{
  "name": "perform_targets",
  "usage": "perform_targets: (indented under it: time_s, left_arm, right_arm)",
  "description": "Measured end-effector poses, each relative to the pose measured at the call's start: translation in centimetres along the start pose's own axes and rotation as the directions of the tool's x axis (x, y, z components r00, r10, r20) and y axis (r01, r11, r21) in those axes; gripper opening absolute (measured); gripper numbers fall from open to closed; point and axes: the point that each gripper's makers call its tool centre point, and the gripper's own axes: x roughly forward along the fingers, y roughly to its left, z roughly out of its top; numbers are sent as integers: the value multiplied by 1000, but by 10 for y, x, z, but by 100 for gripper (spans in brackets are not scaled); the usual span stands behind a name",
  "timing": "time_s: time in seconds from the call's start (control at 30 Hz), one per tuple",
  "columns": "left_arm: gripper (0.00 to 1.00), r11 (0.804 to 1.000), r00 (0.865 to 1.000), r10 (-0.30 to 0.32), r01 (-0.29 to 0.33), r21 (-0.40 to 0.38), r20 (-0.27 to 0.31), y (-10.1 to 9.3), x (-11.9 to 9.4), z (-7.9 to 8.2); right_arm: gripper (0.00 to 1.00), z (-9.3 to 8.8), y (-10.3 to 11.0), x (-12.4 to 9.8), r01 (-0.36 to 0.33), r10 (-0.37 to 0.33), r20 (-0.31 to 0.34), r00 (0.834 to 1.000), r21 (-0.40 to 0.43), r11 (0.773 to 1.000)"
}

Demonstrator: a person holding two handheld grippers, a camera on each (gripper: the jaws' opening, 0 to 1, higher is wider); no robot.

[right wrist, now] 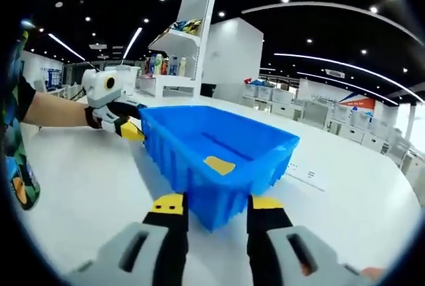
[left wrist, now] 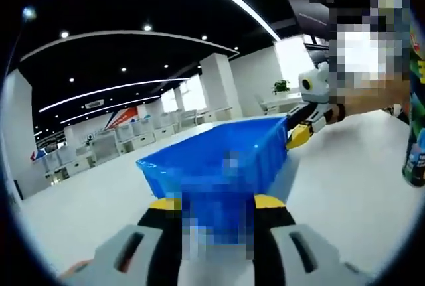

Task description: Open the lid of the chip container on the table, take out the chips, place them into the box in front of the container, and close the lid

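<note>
Both my claws are closed on the blue box resting on the white table, my right gripper pinching its near rim at 6 o'clock, my left gripper clamping the corner at 9 o'clock.

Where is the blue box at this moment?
The blue box stands on the white table, between the two grippers: the right gripper meets its near rim in the right gripper view, and the left gripper its far-left corner.
</note>
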Motion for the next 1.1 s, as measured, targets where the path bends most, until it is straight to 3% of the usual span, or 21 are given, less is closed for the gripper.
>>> perform_targets:
  time_s: [0.07, 0.2, 0.27, 0.47, 0.6, 0.67, 0.73, 0.83, 0.93, 1.1]
  left_arm:
    - [44, 1000, 1000, 16, -16, 8, -25, 1, -4, -3]
    - [51, 1000, 999, 27, -27, 6, -47, 1, -22, -7]
    - [55, 999, 998, 34, -33, 10, -52, 0, -31, -5]
    - [83, 1000, 999, -17, 16, -17, -48, -25, -66, 18]
    - [84, 999, 998, -13, 15, 33, -64, -43, -91, 37]
    - [84, 999, 997, -17, 19, 25, -72, -49, -101, 45]
    - [87, 1000, 990, 27, -29, -11, -140, -51, -113, 44]
    - [93, 999, 987, 18, -24, -33, -160, -63, -128, 51]
    - [95, 999, 986, 13, -21, -44, -165, -71, -144, 61]
    - [95, 998, 992, -8, -1, -69, -130, -87, -177, 94]
  right_arm:
    - [33, -7, 0, -4, 8, -8, -45, 999, 0, 1000]
    - [41, -15, 3, -18, -4, 6, -70, 998, 29, 1000]
    - [46, -13, 20, -33, -16, 19, -63, 998, 43, 999]
    - [56, 3, 34, -67, -25, 25, -47, 999, 3, 1000]
    - [62, 19, 44, -90, -45, 45, -33, 998, -22, 999]
    - [65, 26, 49, -100, -45, 44, -35, 998, -41, 998]
    - [72, 36, 59, -114, -54, 52, -31, 998, -51, 997]
    - [76, 51, 77, -137, -74, 73, -28, 997, -55, 996]
    - [84, 60, 89, -152, -85, 84, -22, 996, -58, 995]
    - [94, 71, 114, -185, -125, 124, -44, 991, -16, 992]
